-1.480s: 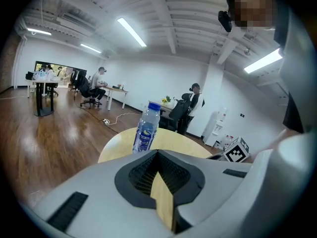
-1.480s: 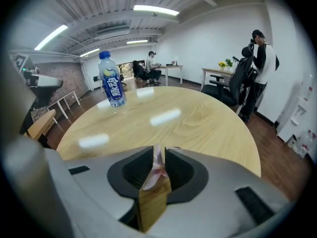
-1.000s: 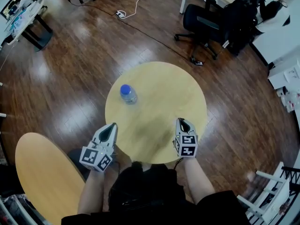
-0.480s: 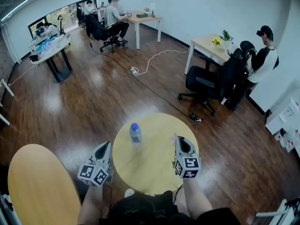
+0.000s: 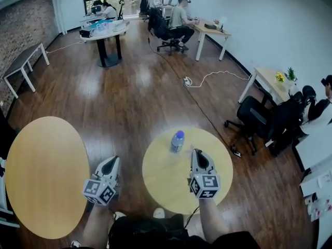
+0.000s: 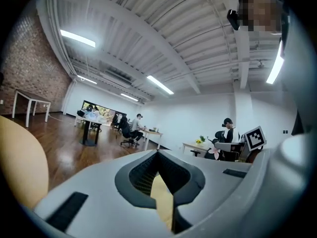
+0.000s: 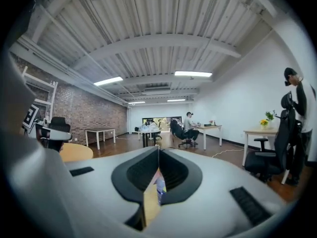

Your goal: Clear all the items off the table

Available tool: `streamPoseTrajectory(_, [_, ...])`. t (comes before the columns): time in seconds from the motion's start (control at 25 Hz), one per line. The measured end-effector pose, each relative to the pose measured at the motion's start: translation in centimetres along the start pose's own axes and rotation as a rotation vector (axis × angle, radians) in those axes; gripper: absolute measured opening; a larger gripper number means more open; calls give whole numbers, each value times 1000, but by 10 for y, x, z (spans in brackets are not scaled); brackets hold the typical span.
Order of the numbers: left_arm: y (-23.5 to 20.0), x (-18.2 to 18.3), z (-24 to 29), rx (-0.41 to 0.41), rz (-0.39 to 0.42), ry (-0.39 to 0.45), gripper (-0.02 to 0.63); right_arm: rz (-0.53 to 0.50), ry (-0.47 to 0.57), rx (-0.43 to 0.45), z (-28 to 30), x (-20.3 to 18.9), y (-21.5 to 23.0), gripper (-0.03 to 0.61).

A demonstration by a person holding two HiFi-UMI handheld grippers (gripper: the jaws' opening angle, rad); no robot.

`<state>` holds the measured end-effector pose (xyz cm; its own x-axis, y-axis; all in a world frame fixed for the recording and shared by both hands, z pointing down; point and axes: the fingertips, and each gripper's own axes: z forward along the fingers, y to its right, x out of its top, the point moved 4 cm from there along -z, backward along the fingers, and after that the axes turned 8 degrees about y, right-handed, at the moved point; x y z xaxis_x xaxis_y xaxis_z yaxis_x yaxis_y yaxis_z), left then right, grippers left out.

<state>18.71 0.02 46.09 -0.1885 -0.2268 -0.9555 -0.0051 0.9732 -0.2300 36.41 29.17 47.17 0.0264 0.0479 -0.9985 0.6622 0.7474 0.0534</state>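
A clear water bottle (image 5: 177, 140) with a blue cap stands upright at the far edge of the small round wooden table (image 5: 171, 191). My right gripper (image 5: 196, 153) hovers over the table just right of the bottle and nearer me, jaws shut with nothing in them. In the right gripper view the shut tips (image 7: 158, 150) meet, and a sliver of the bottle (image 7: 160, 184) shows in the gap below them. My left gripper (image 5: 112, 162) hangs left of the table's edge, over the floor. Its tips (image 6: 157, 153) meet too, shut and holding nothing.
A larger round wooden table (image 5: 46, 175) stands to the left. Black office chairs (image 5: 257, 121) and a desk (image 5: 272, 82) are at the right, with a cable (image 5: 207, 77) on the wood floor beyond. People sit at desks (image 5: 207, 30) far back.
The head view has tilted up and turned, so more of the room shows. The left gripper is now left of the table's edge. The bottle stands where it was.
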Motion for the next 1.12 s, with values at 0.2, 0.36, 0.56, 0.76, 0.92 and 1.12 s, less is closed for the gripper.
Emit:
streamPoseTrajectory(0.2, [-61, 34, -62, 137, -19, 73, 2, -33, -6, 103, 27, 7, -72, 4])
streamPoseTrajectory(0.36, [-102, 61, -111, 234, 7, 136, 2, -45, 26, 197, 53, 18, -128, 5])
streamPoseTrajectory(0.56, [-180, 94, -211, 449, 45, 227, 2, -66, 43, 380, 95, 13, -249, 4])
streamPoseTrajectory(0.76, [-230, 128, -330, 664, 95, 281, 0, -28, 66, 557, 114, 4, -382, 4])
streamPoseTrajectory(0.92, [-241, 157, -407, 805, 160, 312, 0, -9, 60, 720, 120, -3, -475, 5])
streamPoseTrajectory(1.12, [-243, 165, -480, 1020, 179, 344, 2, -22, 7, 905, 125, -18, -560, 5])
